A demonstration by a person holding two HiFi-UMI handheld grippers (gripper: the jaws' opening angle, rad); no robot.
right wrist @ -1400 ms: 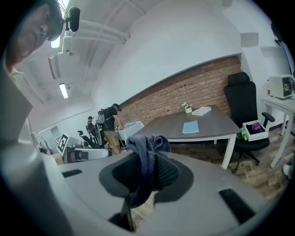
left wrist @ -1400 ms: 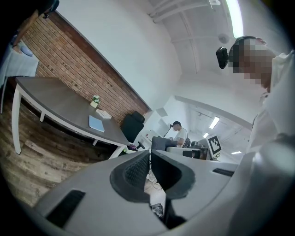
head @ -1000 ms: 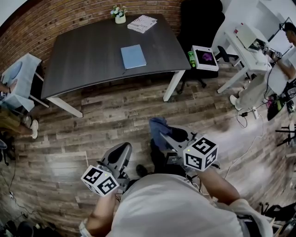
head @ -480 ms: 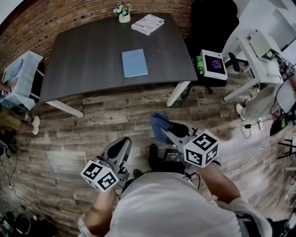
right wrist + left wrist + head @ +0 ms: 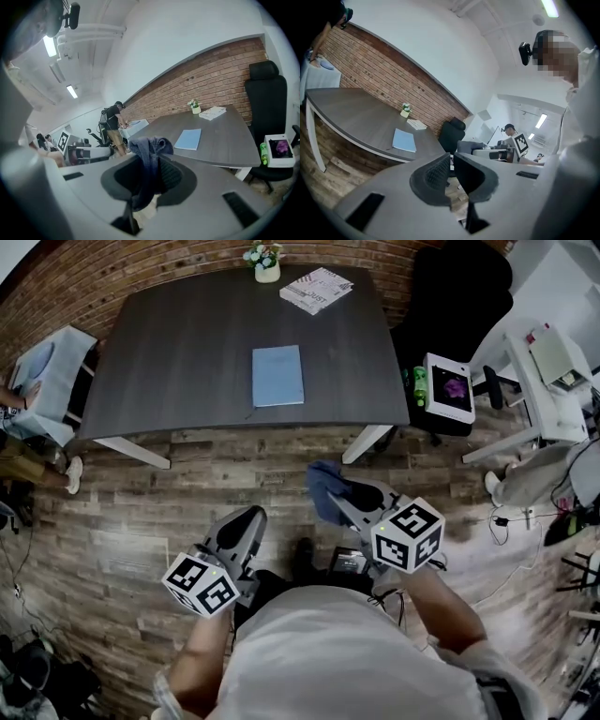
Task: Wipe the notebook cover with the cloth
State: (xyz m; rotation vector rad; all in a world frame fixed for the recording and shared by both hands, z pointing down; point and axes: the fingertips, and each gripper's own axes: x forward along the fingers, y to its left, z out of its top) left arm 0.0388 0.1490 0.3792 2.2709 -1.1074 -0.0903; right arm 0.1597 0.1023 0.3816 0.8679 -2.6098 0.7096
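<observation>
A light blue notebook lies flat near the front middle of the dark table; it also shows in the left gripper view and the right gripper view. My right gripper hangs over the wooden floor, well short of the table, shut on a dark blue cloth that bunches above the jaws. My left gripper is also over the floor, to the left, its jaws closed together with nothing between them.
A white magazine and a small flower pot sit at the table's far edge. A black office chair stands right of the table, with a box on a seat. White desks are further right. Another person stands at left.
The view has drifted so the table and notebook sit slightly nearer and lower in the picture. Both grippers keep their places relative to the body; the cloth stays held.
</observation>
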